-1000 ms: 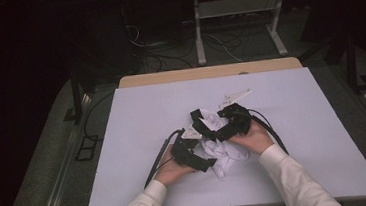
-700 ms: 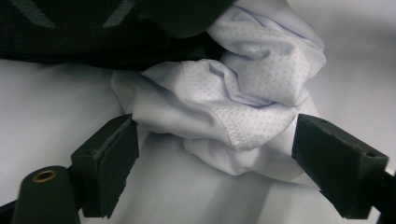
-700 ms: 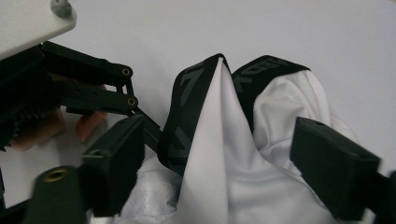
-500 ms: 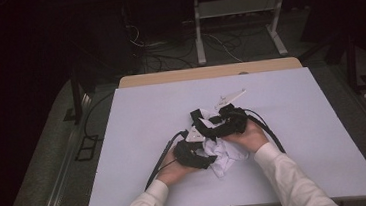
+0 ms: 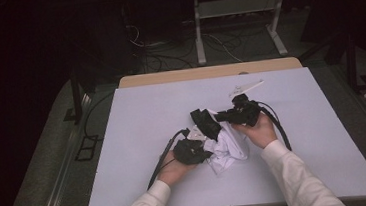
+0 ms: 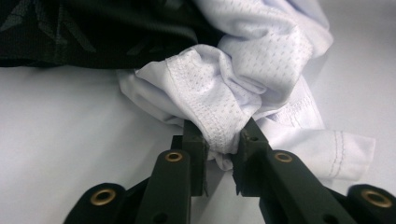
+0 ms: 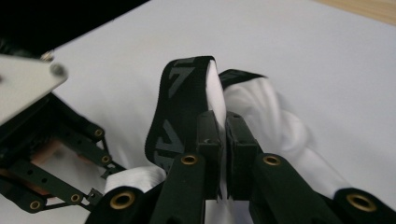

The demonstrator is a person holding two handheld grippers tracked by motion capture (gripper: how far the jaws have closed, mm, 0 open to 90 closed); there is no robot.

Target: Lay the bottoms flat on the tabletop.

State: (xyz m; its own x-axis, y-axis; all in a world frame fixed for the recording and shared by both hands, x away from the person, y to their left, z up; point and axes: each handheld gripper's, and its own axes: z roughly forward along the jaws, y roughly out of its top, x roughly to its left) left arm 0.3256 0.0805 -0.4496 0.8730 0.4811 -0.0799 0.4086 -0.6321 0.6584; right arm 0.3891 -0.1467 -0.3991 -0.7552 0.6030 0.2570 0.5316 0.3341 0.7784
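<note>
A crumpled white garment (image 5: 228, 148) with a black patterned waistband (image 5: 205, 123) lies in the middle of the white table (image 5: 137, 117). My left gripper (image 6: 222, 135) is at the garment's near left side (image 5: 201, 154). Its jaws have just been closing and now pinch a stitched white hem (image 6: 219, 119). My right gripper (image 7: 223, 122) comes in from the right (image 5: 221, 117). Its jaws have also just been closing and now clamp the black waistband (image 7: 175, 102) and the white cloth (image 7: 261, 107) behind it, held a little off the table.
A thin white object (image 5: 246, 86) lies on the table beyond the right hand. A wooden edge (image 5: 208, 73) runs along the table's far side. Cables and a white metal frame (image 5: 233, 8) are on the dark floor behind. The left gripper's body (image 7: 46, 158) shows in the right gripper view.
Both grippers have gone from open to shut on the garment. The right hand has moved slightly right and up, drawing the black waistband up with it. The left hand stayed put.
</note>
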